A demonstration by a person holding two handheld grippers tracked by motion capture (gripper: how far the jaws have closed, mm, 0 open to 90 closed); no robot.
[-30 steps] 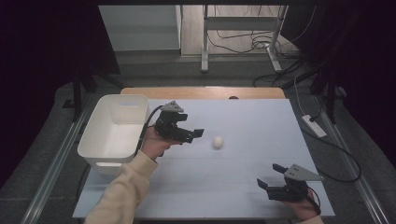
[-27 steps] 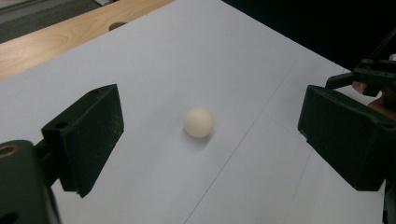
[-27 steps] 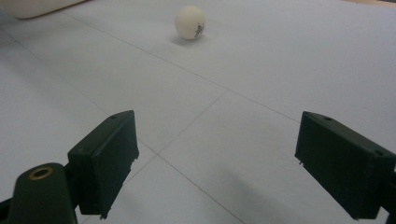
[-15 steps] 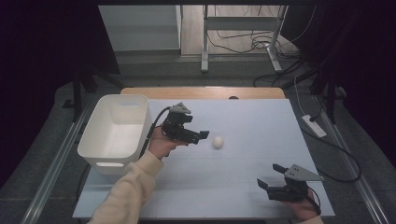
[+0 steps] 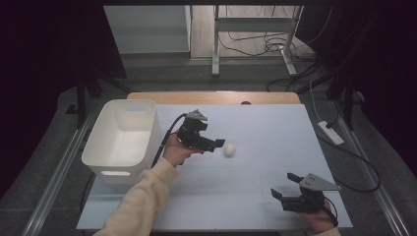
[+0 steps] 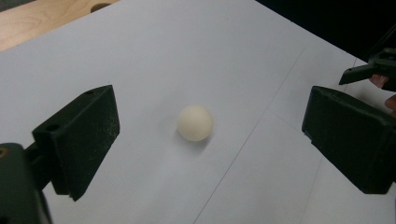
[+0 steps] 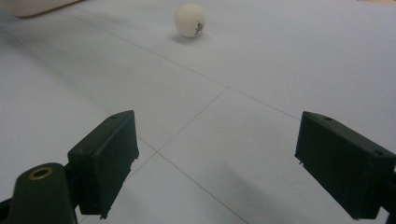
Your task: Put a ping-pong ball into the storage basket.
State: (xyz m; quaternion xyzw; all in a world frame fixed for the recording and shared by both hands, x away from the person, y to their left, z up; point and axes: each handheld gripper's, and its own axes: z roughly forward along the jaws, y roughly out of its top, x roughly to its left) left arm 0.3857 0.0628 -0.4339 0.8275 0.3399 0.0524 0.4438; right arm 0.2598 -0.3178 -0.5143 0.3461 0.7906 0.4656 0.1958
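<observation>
A small white ball [image 5: 229,149] lies on the pale blue table sheet [image 5: 265,123] near its middle. My left gripper [image 5: 215,145] hovers just left of it, jaws pointing at the ball. In the left gripper view the ball [image 6: 194,122] sits on the sheet between and ahead of the wide jaws of my left gripper [image 6: 210,116], untouched. These jaws have just been opening, with nothing held. My right gripper [image 5: 285,186] rests open near the front right edge. In the right gripper view the right gripper [image 7: 219,126] is open and bare, and the ball [image 7: 190,20] lies far ahead.
A white plastic bin [image 5: 147,130] stands at the table's left side, close behind my left forearm. A wooden strip [image 5: 211,97] runs along the far edge. A power strip [image 5: 330,132] and cables lie on the floor to the right.
My left gripper has moved right and a little down, closing in on the ball. The ball and my right gripper have stayed where they were.
</observation>
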